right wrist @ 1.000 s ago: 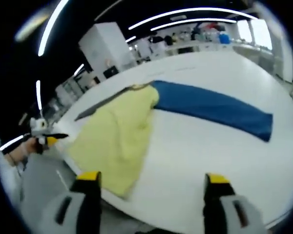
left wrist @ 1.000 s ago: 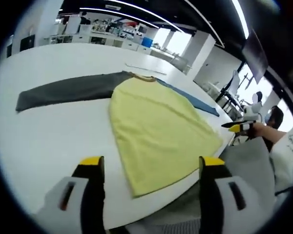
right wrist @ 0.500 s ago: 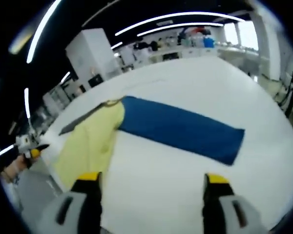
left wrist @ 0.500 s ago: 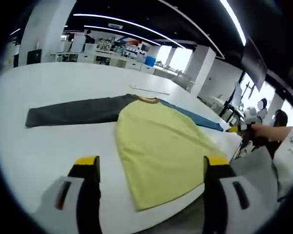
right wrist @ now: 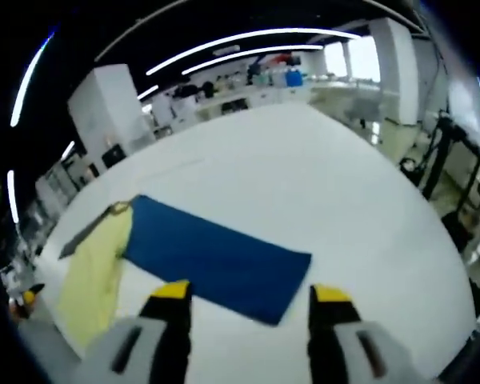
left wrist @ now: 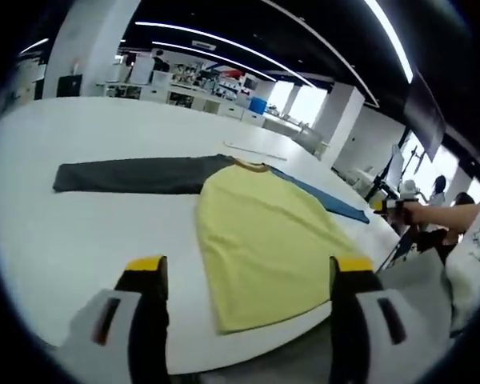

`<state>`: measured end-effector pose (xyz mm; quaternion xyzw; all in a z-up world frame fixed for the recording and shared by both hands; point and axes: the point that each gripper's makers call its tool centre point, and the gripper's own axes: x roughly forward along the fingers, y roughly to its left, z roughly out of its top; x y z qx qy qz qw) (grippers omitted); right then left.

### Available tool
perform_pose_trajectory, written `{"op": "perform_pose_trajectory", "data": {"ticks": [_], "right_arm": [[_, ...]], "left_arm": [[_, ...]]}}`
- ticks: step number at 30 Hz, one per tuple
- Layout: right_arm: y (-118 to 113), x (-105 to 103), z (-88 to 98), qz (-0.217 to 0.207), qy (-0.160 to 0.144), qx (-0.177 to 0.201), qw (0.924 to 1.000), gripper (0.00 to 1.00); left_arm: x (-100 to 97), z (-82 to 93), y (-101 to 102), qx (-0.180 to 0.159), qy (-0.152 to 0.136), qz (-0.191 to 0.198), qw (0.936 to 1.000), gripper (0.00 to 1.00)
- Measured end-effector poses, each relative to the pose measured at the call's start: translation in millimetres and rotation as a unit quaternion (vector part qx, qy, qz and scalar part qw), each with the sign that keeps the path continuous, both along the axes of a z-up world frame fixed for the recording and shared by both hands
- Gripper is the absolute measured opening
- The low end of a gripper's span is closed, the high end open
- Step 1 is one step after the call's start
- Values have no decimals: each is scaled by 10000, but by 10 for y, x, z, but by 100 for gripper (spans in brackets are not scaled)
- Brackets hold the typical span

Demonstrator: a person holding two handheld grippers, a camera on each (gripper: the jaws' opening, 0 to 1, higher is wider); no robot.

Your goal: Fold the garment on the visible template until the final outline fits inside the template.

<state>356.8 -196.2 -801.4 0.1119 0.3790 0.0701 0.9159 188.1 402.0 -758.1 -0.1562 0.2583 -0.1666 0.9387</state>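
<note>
Left gripper view: garment [left wrist: 264, 240] lies flat and fully spread on the white bench [left wrist: 80, 232], yellow body at centre, grey sleeve [left wrist: 136, 174] running out to 9 o'clock, blue sleeve [left wrist: 324, 200] to 3 o'clock; hem sits at the near bench edge. Left claw [left wrist: 244, 276] at 6 o'clock, jaws apart, empty, off the cloth. Right claw [left wrist: 382, 206] small at 3 o'clock past the bench edge, held by a hand. A thin pale line [left wrist: 256, 150] at 12 o'clock beyond the collar, cannot tell if it's the template. Right gripper view: right claw [right wrist: 244, 300] jaws apart, empty, aimed at the blue sleeve's cuff end [right wrist: 280, 280], just beyond the tips, not touching. Yellow body at 8 o'clock. Progress: no fold made yet, both sleeves and body still to fold; likely the blue sleeve goes first.
</note>
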Motion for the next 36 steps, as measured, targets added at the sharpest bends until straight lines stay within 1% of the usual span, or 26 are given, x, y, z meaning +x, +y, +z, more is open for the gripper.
{"op": "perform_pose_trajectory", "data": {"ticks": [1,2,3,4,6,11,13,15,19,20,23,26,28,29,30,31,34,36], "right_arm": [[-19,16,-49,70,60,-114,9999,54],[-43,-18,-88,158,165,-325,9992,52],[-60,-14,-123,175,203,-425,9987,50],[-92,26,-181,142,216,-393,9989,49],[-103,56,-222,57,245,-274,9993,48],[-60,94,-238,53,233,-244,9994,40],[-95,128,-269,38,234,-215,9995,40],[-114,167,-305,38,258,-166,9995,37],[-115,188,-337,41,263,-134,9996,31],[-116,207,-331,49,213,-134,9997,28],[-108,190,-320,59,243,-136,9996,18],[-155,196,-317,-15,241,-68,9997,9],[-200,222,-336,-28,263,-73,9996,0],[-231,225,-357,0,293,-175,9994,0],[-205,253,-361,-22,248,-145,9996,0],[-192,264,-370,-46,277,-138,9995,0],[-203,300,-369,24,273,-312,9991,0],[-220,352,-363,0,259,-334,9991,0]], "left_arm": [[-6,6,15,-11,-5,28,10000,80],[-14,5,35,-20,7,60,10000,80],[-20,-2,42,-15,29,78,10000,80],[-32,-10,54,9,63,100,9999,79],[-59,-16,66,38,125,119,9998,79],[-76,26,104,26,142,216,9997,79],[-83,8,119,68,197,189,9996,78],[-84,-23,138,143,254,148,9995,78],[-79,-28,144,137,283,125,9994,78],[-78,-29,138,141,288,106,9994,78],[-92,-39,62,199,352,24,9992,78],[-87,-56,56,239,395,-18,9989,78],[-82,-49,50,249,406,-21,9989,78],[-80,-41,37,247,405,-22,9989,77],[-79,-39,29,250,407,-26,9989,77],[-79,-39,18,262,407,-36,9988,77],[-88,-62,-3,272,459,-74,9985,77],[-95,-88,2,317,510,-88,9982,76]]}}
